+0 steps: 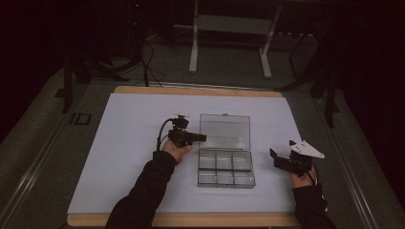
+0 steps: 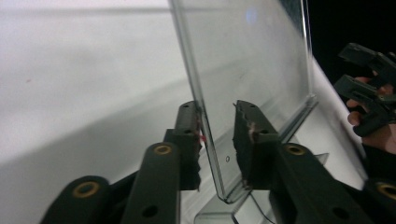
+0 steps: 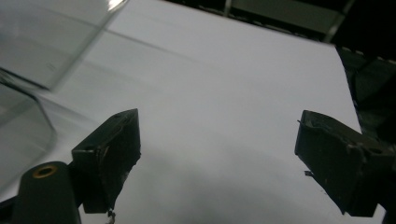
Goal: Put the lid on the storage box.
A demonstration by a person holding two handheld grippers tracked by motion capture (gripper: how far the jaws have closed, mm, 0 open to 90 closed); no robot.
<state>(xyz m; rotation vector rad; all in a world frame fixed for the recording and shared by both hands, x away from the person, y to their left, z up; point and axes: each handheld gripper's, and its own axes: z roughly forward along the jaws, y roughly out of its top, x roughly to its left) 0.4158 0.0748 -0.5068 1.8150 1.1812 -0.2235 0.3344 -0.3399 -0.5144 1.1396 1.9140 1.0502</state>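
Note:
A clear plastic compartment box (image 1: pixel 225 172) lies on the white mat (image 1: pixel 129 148), its lid (image 1: pixel 225 131) standing upright at the back. My left gripper (image 1: pixel 201 138) reaches in from the left at the lid's left edge. In the left gripper view the lid (image 2: pixel 252 60) passes between the jaws of the left gripper (image 2: pixel 217 135); the left jaw touches it and a gap remains at the right jaw. My right gripper (image 1: pixel 282 158) hovers right of the box, wide open and holding nothing. In the right gripper view the right gripper (image 3: pixel 217 158) is over bare mat, with the box (image 3: pixel 32 51) at the left.
The mat covers a wooden board (image 1: pixel 191 90) on a dark table. A white metal stand (image 1: pixel 229 43) and cables sit on the floor behind. The other hand's gripper (image 2: pixel 369 93) is seen past the lid in the left gripper view.

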